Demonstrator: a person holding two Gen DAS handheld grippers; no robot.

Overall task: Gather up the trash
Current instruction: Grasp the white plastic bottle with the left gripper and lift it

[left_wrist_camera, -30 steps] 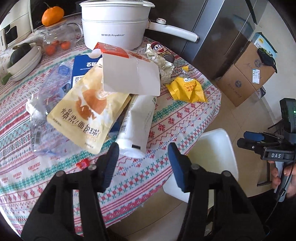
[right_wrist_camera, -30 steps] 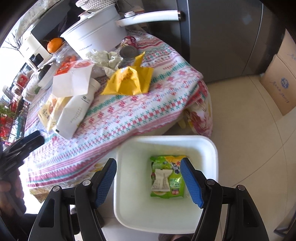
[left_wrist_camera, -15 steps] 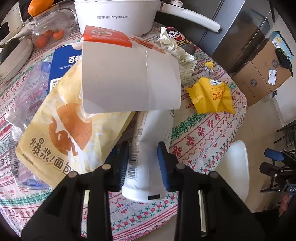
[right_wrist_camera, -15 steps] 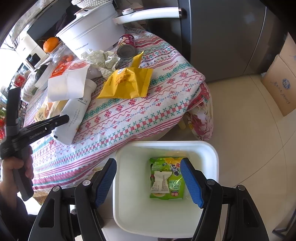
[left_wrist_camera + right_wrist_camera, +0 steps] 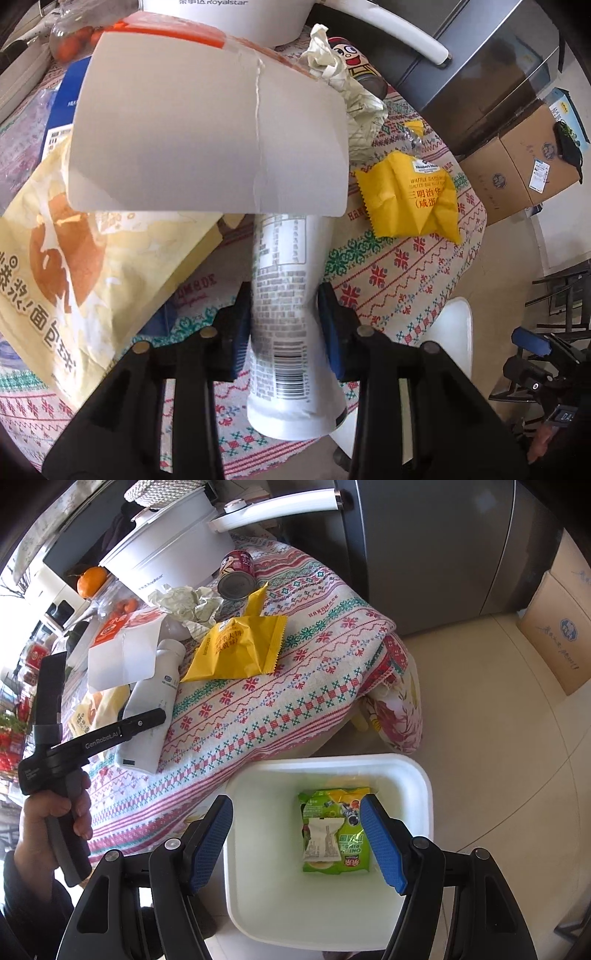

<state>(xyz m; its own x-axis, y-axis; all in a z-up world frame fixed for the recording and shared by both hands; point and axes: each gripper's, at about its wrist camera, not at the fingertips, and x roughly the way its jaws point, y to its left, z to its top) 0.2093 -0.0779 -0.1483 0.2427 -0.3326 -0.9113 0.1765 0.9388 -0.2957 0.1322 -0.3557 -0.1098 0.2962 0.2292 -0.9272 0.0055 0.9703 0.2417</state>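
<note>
My left gripper (image 5: 284, 317) is shut on a white plastic bottle (image 5: 286, 332) that lies on the patterned tablecloth (image 5: 399, 273), its top end under a white and orange paper bag (image 5: 207, 140). The same bottle (image 5: 147, 716) and left gripper (image 5: 144, 722) show in the right wrist view. My right gripper (image 5: 295, 834) is open and empty above a white bin (image 5: 417, 775) on the floor, which holds a green snack packet (image 5: 334, 834). A yellow wrapper (image 5: 413, 195), a crumpled paper (image 5: 351, 99) and a large yellow bread bag (image 5: 74, 266) lie on the table.
A white electric pot (image 5: 166, 557) with a long handle stands at the table's back, with a red can (image 5: 236, 576) and an orange (image 5: 90, 581) near it. A dark fridge (image 5: 424, 546) and cardboard boxes (image 5: 517, 162) stand past the table on the tiled floor.
My left gripper has moved forward over the table and closed its fingers on the white bottle. My right gripper has stayed open over the bin.
</note>
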